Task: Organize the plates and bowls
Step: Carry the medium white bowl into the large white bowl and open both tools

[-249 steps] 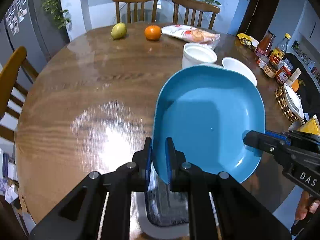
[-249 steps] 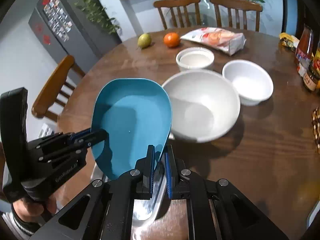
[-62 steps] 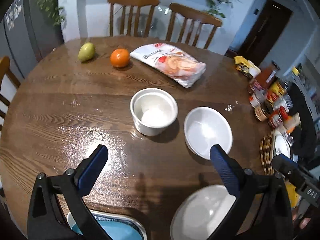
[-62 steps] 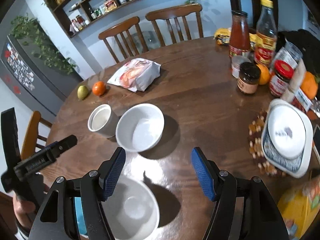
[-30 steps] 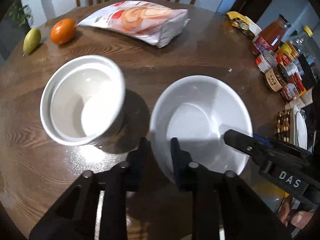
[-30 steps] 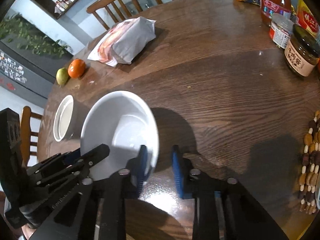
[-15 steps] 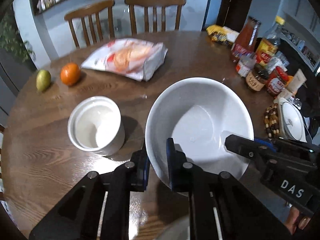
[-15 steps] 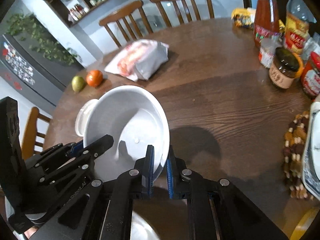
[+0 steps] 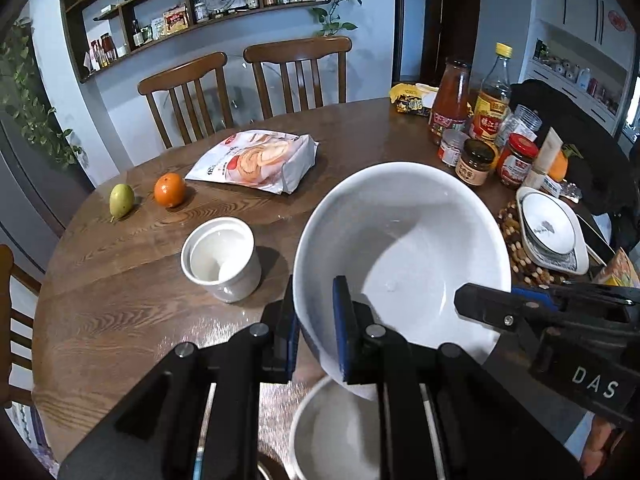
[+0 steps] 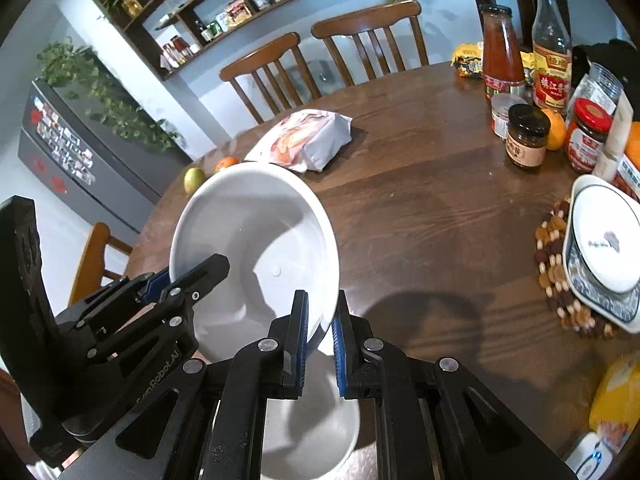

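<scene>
Table (image 9: 120, 320) bare at left; both tongs (image 9: 314, 320) (image 10: 320, 320) pinch bowl (image 9: 404, 248) rim.

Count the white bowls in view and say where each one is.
3: one bowl held up by both grippers, a second below it near the table's edge, a small deep one left of them. Others may be hidden.

Bare table (image 10: 420, 208) lies ahead; jars (image 10: 524, 136) crowd the right, a white cup (image 9: 220, 260) stands left.

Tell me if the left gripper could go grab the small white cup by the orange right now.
Probably not: the left gripper is shut on the white bowl's rim, shared with the right gripper. The white cup itself stands unobstructed.
</scene>
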The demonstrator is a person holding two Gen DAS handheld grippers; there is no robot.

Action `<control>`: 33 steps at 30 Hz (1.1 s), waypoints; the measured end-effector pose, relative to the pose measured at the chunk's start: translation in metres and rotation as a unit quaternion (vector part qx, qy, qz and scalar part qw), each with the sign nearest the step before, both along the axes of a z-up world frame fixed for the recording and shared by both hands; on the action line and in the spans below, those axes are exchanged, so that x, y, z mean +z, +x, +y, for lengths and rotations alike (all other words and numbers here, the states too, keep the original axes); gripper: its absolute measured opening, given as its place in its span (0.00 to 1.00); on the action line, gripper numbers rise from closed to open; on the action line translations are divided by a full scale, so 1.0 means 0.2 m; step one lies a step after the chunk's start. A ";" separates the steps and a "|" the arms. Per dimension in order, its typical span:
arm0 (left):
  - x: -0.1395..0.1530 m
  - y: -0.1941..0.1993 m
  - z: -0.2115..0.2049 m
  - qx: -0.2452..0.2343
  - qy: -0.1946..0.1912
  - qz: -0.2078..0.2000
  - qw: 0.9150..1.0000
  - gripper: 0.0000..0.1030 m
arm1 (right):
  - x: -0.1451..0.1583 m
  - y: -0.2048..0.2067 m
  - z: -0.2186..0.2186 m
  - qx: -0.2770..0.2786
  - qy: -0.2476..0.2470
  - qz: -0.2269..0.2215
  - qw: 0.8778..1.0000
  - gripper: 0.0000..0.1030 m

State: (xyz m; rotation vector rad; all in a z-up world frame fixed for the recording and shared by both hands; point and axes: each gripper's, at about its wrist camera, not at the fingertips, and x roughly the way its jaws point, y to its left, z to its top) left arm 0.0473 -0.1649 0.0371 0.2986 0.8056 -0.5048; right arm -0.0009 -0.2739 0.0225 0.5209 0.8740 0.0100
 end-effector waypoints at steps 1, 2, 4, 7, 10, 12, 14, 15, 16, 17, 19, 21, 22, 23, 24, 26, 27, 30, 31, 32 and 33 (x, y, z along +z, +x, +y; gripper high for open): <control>0.00 -0.02 0.00 0.000 -0.001 0.001 1.000 0.12 | 0.00 -0.02 0.01 0.001 0.002 0.001 1.000 0.12; 0.00 -0.03 0.01 -0.001 -0.001 0.005 1.000 0.12 | 0.00 -0.04 0.01 0.002 0.005 0.002 1.000 0.12; -0.01 -0.06 0.04 -0.002 -0.003 0.016 1.000 0.12 | -0.01 -0.08 0.03 0.006 0.008 0.007 1.000 0.12; -0.03 -0.11 0.08 -0.002 -0.002 0.029 1.000 0.12 | -0.04 -0.11 0.07 0.015 0.013 0.021 1.000 0.12; -0.08 -0.15 0.12 0.000 0.002 0.049 0.999 0.13 | -0.11 -0.16 0.12 0.027 0.018 0.041 0.999 0.13; -0.12 -0.17 0.14 0.003 0.006 0.064 0.998 0.13 | -0.15 -0.18 0.15 0.032 0.021 0.052 0.998 0.13; -0.15 -0.19 0.16 0.006 0.008 0.073 0.997 0.13 | -0.18 -0.21 0.17 0.035 0.024 0.061 0.997 0.13; -0.17 -0.21 0.17 0.007 0.011 0.078 0.997 0.13 | -0.20 -0.22 0.18 0.038 0.024 0.068 0.997 0.13; -0.19 -0.22 0.17 0.007 0.013 0.083 0.996 0.13 | -0.21 -0.22 0.20 0.040 0.024 0.072 0.996 0.13; -0.20 -0.23 0.17 0.006 0.014 0.087 0.996 0.13 | -0.23 -0.23 0.20 0.042 0.025 0.078 0.996 0.13; -0.24 -0.24 0.18 0.007 0.017 0.102 0.995 0.13 | -0.26 -0.24 0.21 0.043 0.027 0.089 0.995 0.13; -0.26 -0.25 0.19 0.007 0.023 0.107 0.994 0.13 | -0.27 -0.26 0.23 0.047 0.022 0.096 0.994 0.13; -0.27 -0.26 0.19 0.007 0.026 0.108 0.994 0.13 | -0.28 -0.26 0.24 0.049 0.021 0.100 0.994 0.13; -0.28 -0.26 0.19 0.006 0.030 0.109 0.994 0.13 | -0.29 -0.26 0.25 0.051 0.017 0.104 0.993 0.13; -0.29 -0.26 0.18 0.007 0.034 0.111 0.993 0.13 | -0.30 -0.26 0.26 0.055 0.013 0.109 0.992 0.14; -0.32 -0.26 0.18 0.007 0.042 0.114 0.993 0.13 | -0.30 -0.26 0.27 0.057 0.009 0.116 0.992 0.14; -0.33 -0.26 0.18 0.007 0.044 0.115 0.992 0.14 | -0.31 -0.25 0.28 0.057 0.007 0.120 0.991 0.14; -0.35 -0.26 0.18 0.006 0.053 0.114 0.992 0.14 | -0.32 -0.24 0.29 0.056 -0.005 0.122 0.991 0.14; -0.35 -0.26 0.18 0.006 0.055 0.112 0.992 0.14 | -0.32 -0.24 0.29 0.054 -0.010 0.122 0.991 0.14; -0.36 -0.25 0.18 0.007 0.056 0.111 0.992 0.14 | -0.32 -0.24 0.29 0.054 -0.016 0.121 0.991 0.14; -0.36 -0.25 0.18 0.006 0.057 0.109 0.992 0.14 | -0.31 -0.23 0.30 0.053 -0.022 0.120 0.991 0.14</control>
